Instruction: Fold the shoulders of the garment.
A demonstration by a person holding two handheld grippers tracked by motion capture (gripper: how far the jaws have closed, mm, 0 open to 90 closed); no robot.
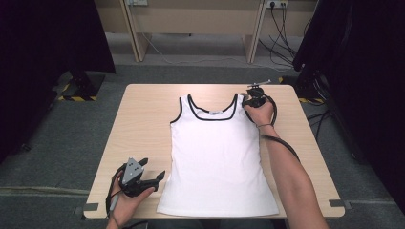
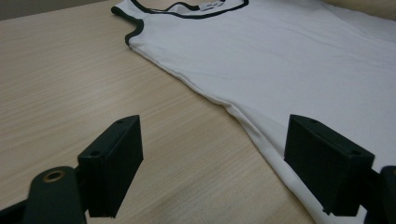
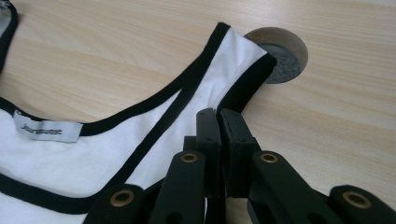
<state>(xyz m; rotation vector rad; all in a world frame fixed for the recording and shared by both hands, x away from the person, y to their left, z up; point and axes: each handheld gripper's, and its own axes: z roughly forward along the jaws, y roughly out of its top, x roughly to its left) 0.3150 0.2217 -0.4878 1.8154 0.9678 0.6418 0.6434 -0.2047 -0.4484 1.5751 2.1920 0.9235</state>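
High view first, nearest the person: the left gripper (image 1: 160, 176) sits over the near left part of the table (image 1: 143, 124), held in the left hand (image 1: 126, 198), just beside the lower left hem of the white tank top (image 1: 217, 157). Its jaws are spread wide; in the left gripper view they stand far apart with bare wood between them, the left gripper (image 2: 212, 163) hovering at the garment's side edge, one pad over the table (image 2: 70, 84) and the other over the white tank top (image 2: 280, 60). Nothing is caught between them.

Farther up, the tank top lies flat and face up in the middle of the table, hem toward the person, black-trimmed neckline and straps toward the far edge.

At the far right, the right hand (image 1: 260, 112) holds the right gripper (image 1: 248, 101) at the top's right shoulder strap. In the right gripper view the right gripper (image 3: 218, 114) has its jaws pressed together, pinching the black-edged strap of the white tank top (image 3: 93, 158) near the strap's end. A white neck label (image 3: 46, 130) shows inside the collar. Just beyond the strap end a round cable hole (image 3: 285, 56) opens in the table (image 3: 327, 107), partly covered by the strap
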